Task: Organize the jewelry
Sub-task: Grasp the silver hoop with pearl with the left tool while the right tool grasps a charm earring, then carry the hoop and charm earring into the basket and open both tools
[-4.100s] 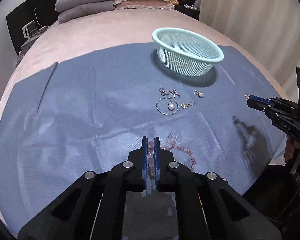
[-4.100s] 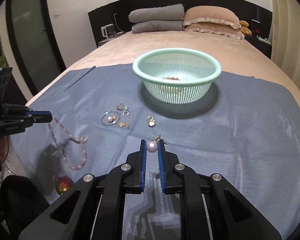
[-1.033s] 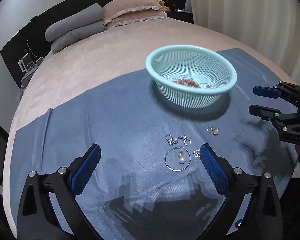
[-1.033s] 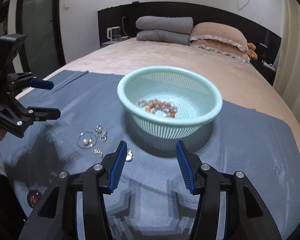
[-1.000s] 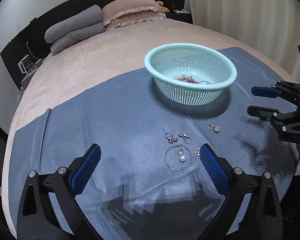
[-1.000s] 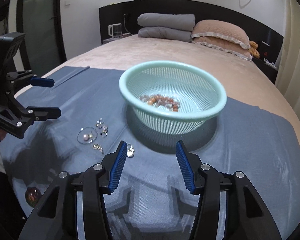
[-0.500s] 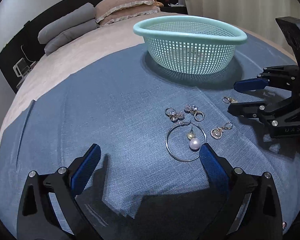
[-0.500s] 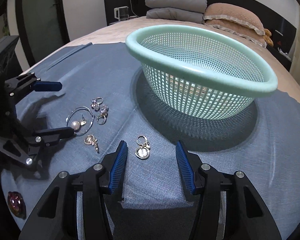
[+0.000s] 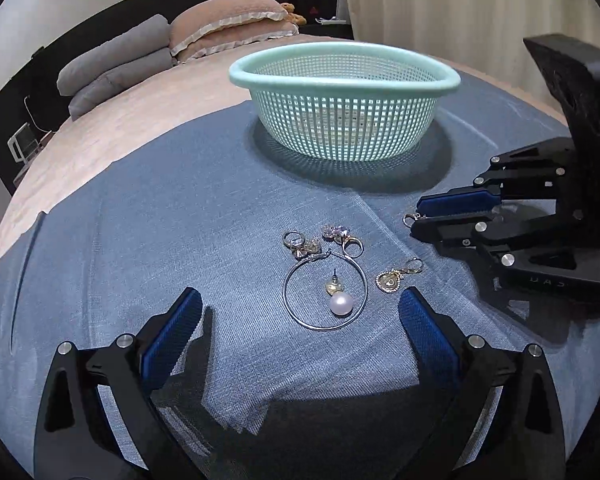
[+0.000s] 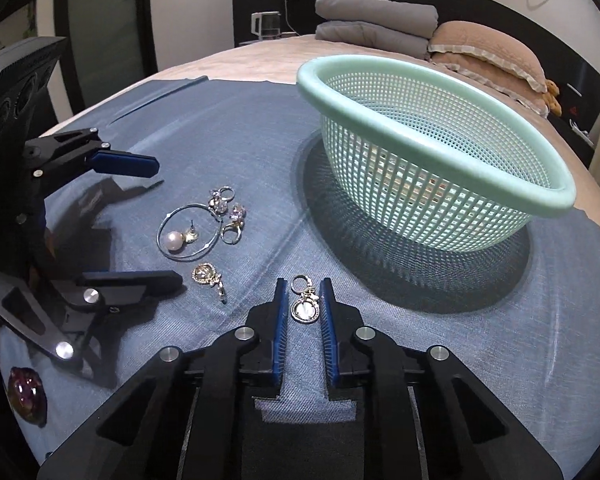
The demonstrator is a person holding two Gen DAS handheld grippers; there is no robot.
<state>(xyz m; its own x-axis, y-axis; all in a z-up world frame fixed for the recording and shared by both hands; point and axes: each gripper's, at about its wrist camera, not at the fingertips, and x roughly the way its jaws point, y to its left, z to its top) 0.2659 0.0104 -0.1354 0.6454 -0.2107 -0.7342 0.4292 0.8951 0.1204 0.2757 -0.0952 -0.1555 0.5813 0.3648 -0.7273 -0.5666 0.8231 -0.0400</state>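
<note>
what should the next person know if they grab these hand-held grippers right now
Left hand-held gripper: wide open, empty, around the hoop earring and pearl stud.
Right hand-held gripper: partly closed around a round drop earring, not yet pinched.
Mint basket sits behind on the blue cloth.
Left: this piece, gold pendant earring, two crystal rings, hoop, pearl.

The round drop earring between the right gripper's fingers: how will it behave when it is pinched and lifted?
The round drop earring looks small and thin, so probably very light. Its hook ring and disc seem linked, so the free part would likely dangle. It lies flat on the blue cloth, and the right gripper, not yet shut, might slide off the smooth metal.
</note>
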